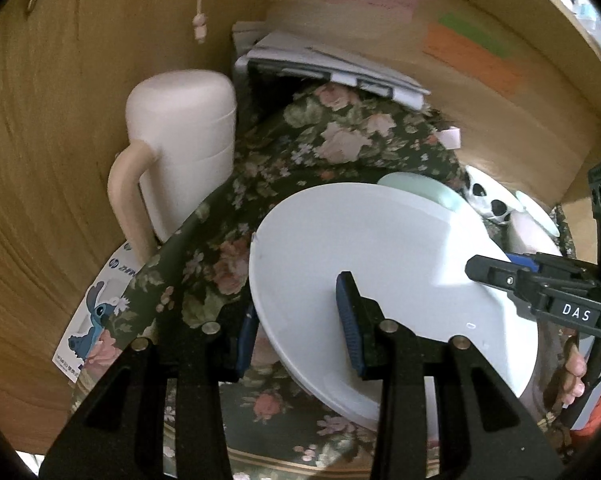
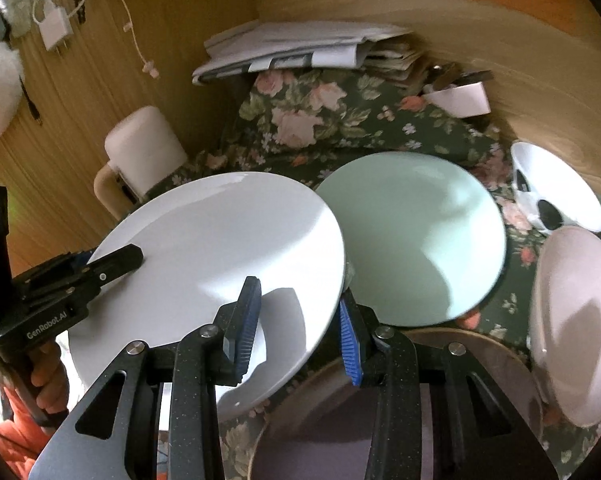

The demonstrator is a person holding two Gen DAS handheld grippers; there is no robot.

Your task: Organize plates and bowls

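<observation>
A white plate point(image 1: 380, 248) point(image 2: 220, 232) hangs tilted above the floral cloth point(image 1: 220, 248), held at both sides. My left gripper point(image 1: 298, 308) is shut on its near rim, one blue pad under the plate and one on top. In the right wrist view the left gripper point(image 2: 128, 258) clamps the plate's left edge. My right gripper point(image 2: 296, 300) is shut on the opposite rim, and in the left wrist view the right gripper point(image 1: 488, 270) reaches in from the right. A mint plate point(image 2: 412, 240) point(image 1: 420, 188) lies flat just behind the white one.
A white bowl with black spots point(image 2: 552, 188) and a pale pink bowl point(image 2: 576, 320) sit at the right. A dark round dish with a tan rim point(image 2: 480, 360) lies below my right gripper. A white jug point(image 1: 184, 152), a paper stack point(image 2: 300, 48) and wooden walls point(image 1: 40, 160) close in.
</observation>
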